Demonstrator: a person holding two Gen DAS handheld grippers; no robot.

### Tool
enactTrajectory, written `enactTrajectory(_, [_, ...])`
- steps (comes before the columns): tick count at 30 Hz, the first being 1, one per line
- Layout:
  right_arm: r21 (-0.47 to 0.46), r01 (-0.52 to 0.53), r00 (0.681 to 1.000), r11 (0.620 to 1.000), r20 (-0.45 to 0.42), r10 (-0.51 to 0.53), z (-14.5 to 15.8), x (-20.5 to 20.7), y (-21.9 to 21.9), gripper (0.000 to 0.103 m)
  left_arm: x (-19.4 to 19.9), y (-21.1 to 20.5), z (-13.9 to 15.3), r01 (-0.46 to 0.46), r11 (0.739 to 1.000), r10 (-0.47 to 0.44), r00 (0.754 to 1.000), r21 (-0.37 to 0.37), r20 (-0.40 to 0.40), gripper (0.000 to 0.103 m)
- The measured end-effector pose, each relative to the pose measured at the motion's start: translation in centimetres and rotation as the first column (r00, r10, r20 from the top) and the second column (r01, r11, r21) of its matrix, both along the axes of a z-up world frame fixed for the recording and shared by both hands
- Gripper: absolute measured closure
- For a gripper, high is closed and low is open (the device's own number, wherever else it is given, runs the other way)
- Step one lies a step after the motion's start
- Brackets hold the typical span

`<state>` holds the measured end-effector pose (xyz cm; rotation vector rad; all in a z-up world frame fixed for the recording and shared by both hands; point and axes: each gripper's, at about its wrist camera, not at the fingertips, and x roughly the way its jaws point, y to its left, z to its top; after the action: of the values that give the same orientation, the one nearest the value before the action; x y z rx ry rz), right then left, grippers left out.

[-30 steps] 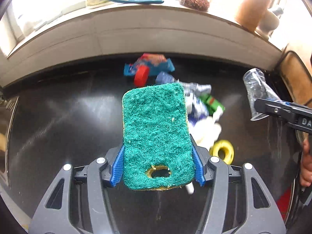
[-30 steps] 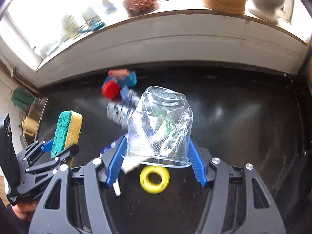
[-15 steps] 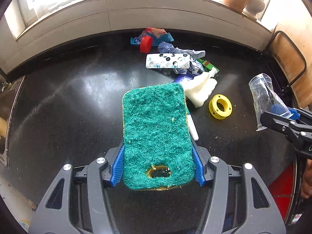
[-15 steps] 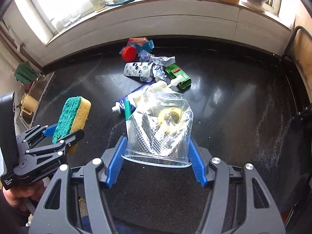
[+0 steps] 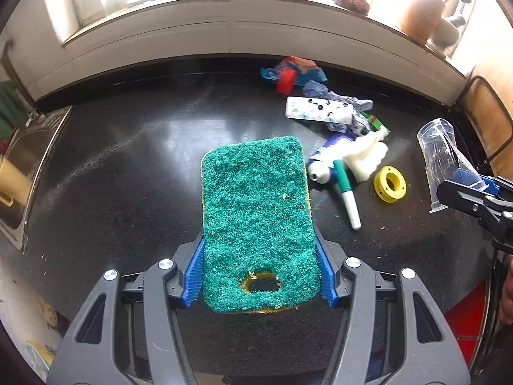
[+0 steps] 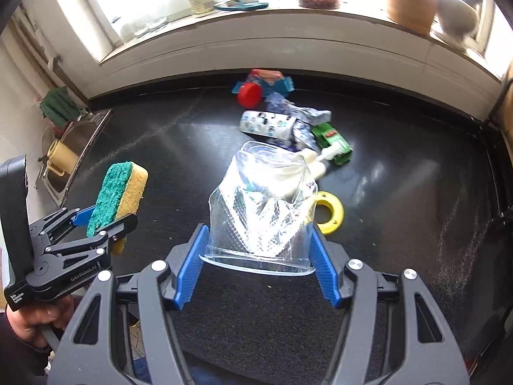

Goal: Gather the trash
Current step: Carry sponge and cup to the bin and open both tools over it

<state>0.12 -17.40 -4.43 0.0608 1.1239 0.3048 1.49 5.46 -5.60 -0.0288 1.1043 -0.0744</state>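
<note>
Trash pile (image 5: 336,128) beyond sponge (image 5: 258,221) in left hand-held gripper (image 5: 258,276)

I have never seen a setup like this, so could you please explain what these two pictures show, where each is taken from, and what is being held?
There is no robot here: a person holds a hand tool with two blue-padded fingers in each hand, and a wide-angle camera on each tool looks out along its fingers.

In the left tool's view, the left gripper is closed on a green-and-yellow sponge. In the right tool's view, the right gripper clamps a clear plastic bag.

Both look down on a black countertop below a windowsill. Scattered on it is the trash: a red bottle cap, crumpled wrappers, a green-capped marker, a yellow ring and a small green carton.
</note>
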Motion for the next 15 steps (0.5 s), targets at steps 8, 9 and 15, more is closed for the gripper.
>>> enactTrajectory(8, [0.027,-0.21,0.978,0.977,0.007,0.21,1.3,0.9,8.9,0.042,-4.2,7.1,1.0,-0.174,0.984,0.173,0.984,0.024,0.032,0.046])
enactTrajectory(9, [0.03,-0.242,0.97,0.97,0.005,0.242,1.3,0.8,10.3,0.042,-5.2,8.5,1.0,-0.209,0.977,0.209,0.977,0.026,0.032,0.046])
enactTrajectory(15, [0.077,-0.478,0.876,0.875,-0.03,0.481,0.5,-1.4,20.9,0.042,-11.5,15.3,-0.4,-0.391,0.92,0.391,0.92,0.031,0.009,0.046])
